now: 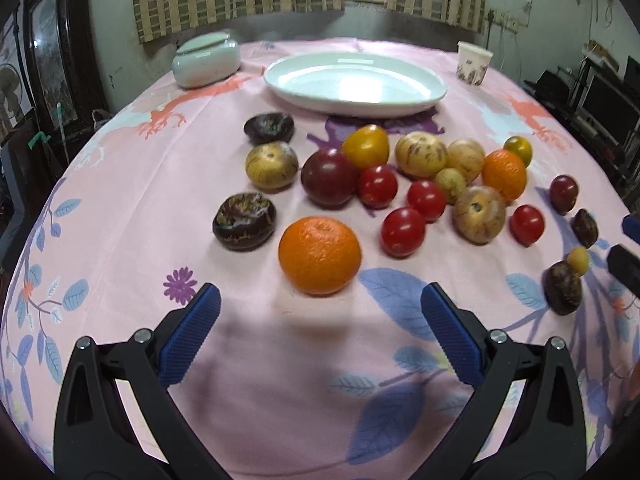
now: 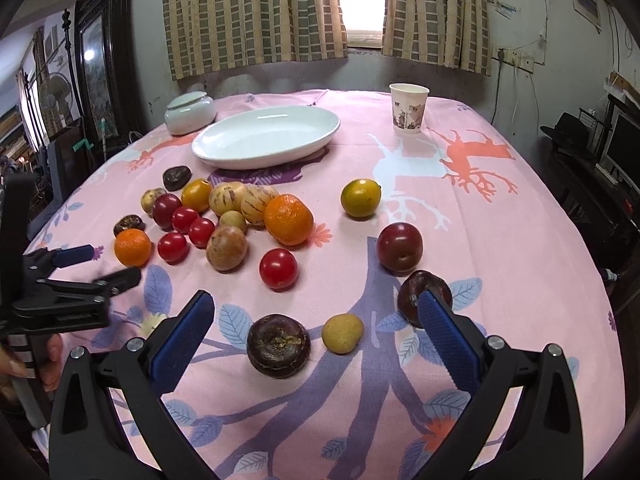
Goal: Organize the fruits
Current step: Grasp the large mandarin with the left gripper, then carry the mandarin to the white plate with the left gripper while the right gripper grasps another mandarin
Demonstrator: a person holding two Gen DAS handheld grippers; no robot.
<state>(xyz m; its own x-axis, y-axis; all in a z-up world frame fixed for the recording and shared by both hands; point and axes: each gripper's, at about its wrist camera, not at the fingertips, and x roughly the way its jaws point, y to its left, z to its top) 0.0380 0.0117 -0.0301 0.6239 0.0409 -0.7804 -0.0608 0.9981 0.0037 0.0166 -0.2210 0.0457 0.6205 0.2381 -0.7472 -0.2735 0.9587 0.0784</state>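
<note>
Pink tablecloth (image 2: 500, 240); bare white dish (image 2: 240, 152)

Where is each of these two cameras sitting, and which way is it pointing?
Left wrist view: sits on the left gripper, facing an orange and the white plate; its open blue fingers show.
Right wrist view: sits on the right gripper, facing a dark fruit; the left gripper and some fingers of the hand holding it show.
Both views share the plate, paper cup and fruit pile.

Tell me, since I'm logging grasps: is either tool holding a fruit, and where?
Nothing is held. The left tool and right tool are both open above the tablecloth.
</note>
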